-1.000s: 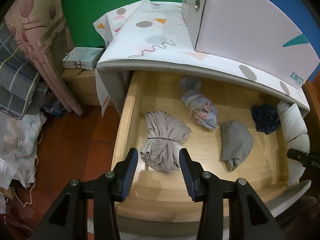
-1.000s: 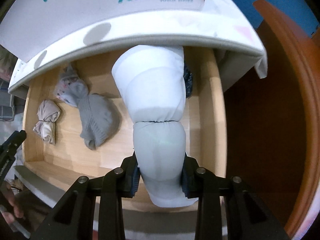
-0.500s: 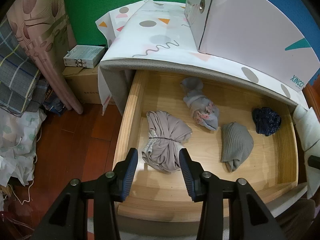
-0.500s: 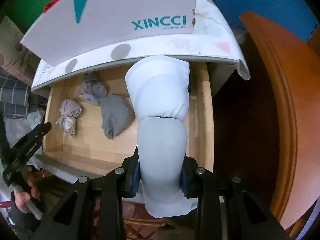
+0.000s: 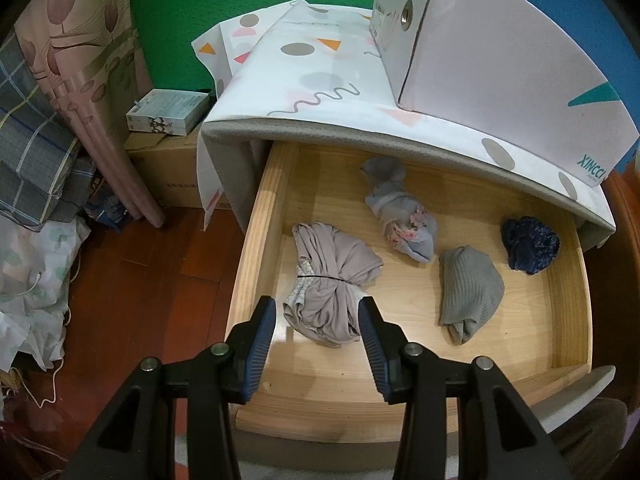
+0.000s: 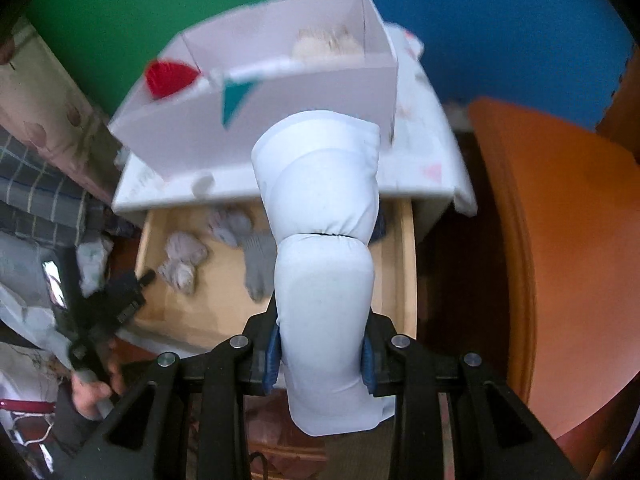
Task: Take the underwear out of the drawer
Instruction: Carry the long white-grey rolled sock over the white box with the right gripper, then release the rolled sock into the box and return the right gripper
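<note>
Lifting clear of the wooden drawer (image 6: pixel 404 264), the right gripper (image 6: pixel 320 356) grips the pale-blue rolled underwear bundle (image 6: pixel 320 240) at frame centre; left gripper (image 5: pixel 316 334) hangs open, empty.

- Drawer (image 5: pixel 256 248): pale wood, pulled open beneath a cloth-covered top; its floor is seen bare between the items.
- Mauve bundle (image 5: pixel 332 280): laid on the drawer floor near the left wall, cinched by a thin dark band.
- Grey-lilac bundle (image 5: pixel 400 216): placed further back, pink trim shown at one end.
- Grey ribbed bundle (image 5: pixel 468 288): set right of centre, apart from the others.
- Dark blue bundle (image 5: pixel 530 244): lodged near the right wall.
- Patterned cloth (image 5: pixel 312 76): spread over the top above the drawer.
- White box (image 5: pixel 500 60): stood on that cloth, open-topped, printed with a teal triangle.
</note>
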Demonstrator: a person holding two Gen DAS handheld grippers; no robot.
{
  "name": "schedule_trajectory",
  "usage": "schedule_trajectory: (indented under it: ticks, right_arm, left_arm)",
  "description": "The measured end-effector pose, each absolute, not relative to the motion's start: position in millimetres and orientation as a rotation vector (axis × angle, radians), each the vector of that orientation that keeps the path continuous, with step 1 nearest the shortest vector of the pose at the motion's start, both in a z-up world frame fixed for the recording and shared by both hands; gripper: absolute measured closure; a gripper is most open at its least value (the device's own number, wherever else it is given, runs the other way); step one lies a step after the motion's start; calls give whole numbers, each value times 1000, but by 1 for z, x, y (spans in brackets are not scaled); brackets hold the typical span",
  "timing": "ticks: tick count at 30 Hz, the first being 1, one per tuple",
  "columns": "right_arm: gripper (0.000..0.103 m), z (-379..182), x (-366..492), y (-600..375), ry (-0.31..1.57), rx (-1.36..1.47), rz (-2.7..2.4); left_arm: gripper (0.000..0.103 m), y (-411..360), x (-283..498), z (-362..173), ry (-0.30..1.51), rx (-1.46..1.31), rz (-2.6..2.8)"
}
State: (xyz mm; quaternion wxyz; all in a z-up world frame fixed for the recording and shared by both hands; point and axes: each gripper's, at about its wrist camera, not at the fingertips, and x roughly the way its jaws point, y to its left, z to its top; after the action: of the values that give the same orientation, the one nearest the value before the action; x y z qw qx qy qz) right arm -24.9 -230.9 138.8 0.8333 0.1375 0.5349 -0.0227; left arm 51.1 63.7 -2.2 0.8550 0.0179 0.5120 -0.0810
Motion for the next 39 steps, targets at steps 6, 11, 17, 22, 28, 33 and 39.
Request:
schedule_trajectory:
  ticks: [6,11,17,22,28,33,39]
  right_arm:
    - [74,195,17,-229,1034,259,-48]
    - [74,223,63,-230,984,236,-51]
    - [73,218,128,-233,1008,197,-78]
    - [73,194,168,-240,1054,182,-110]
    - [69,159,199,-254,1101,199,-139]
    - [61,143,205,-261,1123,191,-146]
    - [49,159,187,-264,1087,205,-131]
  left_arm:
    - [59,64,51,-2,1074,38,-174]
    - [59,66,51,-1,1066,25,-170]
    - [59,66,52,-1,1065,22,-169]
    - [59,67,53,-1,1067,5,-166]
    - [59,71,56,-3,1082,-9,-153]
    - [59,70,59,-7,1095,12,-140]
    - [59,69,60,-10,1109,19,-132]
